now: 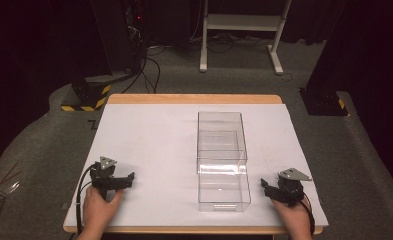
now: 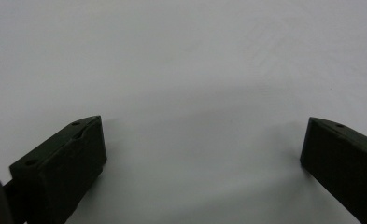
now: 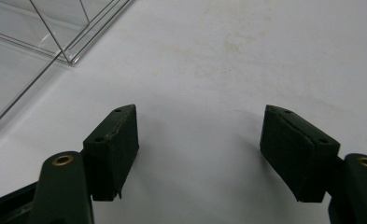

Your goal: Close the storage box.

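A: Where is the clear, rectangular plastic drawer box (image 1: 222, 159) placed?

B: It is set right of centre on the white-covered tabletop (image 1: 144, 140), its drawer pulled out toward the near edge. It is judged light, stiff, slick and easily scratched; the drawer's near front wall looks the best hold.

A: And the tools?

B: The left tool (image 1: 120, 181) is held open over bare surface at the near left. The right tool (image 1: 267, 187) is also open, empty, just right of the drawer. Nothing is seen in the way.
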A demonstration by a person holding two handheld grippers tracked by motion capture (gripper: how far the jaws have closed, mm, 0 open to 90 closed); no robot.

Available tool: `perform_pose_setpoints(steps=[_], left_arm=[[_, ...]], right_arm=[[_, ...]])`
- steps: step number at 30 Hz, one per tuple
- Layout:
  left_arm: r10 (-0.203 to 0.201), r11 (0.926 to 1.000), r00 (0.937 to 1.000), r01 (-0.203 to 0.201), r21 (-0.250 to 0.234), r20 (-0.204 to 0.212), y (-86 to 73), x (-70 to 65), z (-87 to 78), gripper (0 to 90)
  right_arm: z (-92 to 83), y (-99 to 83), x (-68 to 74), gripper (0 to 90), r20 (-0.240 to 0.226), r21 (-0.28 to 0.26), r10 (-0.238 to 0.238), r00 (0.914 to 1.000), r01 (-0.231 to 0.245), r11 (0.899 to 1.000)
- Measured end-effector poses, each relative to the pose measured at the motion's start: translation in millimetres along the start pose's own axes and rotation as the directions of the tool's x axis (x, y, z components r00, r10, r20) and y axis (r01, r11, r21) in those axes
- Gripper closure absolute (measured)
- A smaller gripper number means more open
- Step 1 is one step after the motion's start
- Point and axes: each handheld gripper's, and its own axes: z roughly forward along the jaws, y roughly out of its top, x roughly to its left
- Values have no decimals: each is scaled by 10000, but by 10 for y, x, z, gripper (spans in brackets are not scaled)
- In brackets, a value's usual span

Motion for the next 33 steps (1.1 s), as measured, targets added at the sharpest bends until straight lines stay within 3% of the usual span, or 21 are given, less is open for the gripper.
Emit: perform_pose_setpoints(steps=[13, 26, 33], left_arm=[[6, 10000, 10000, -6, 15, 8, 2, 3, 0, 4], [-13, 10000, 10000, 13, 17, 1, 3, 1, 1, 4], [0, 10000, 10000, 0, 6, 0, 2, 1, 1, 4]], right_arm=[[9, 4, -4, 285, 15, 130, 104, 9999, -104, 9999], [7, 9, 12, 256, -43, 142, -96, 9999, 97, 9999], [-20, 3, -3, 238, -34, -80, 101, 9999, -101, 9999]])
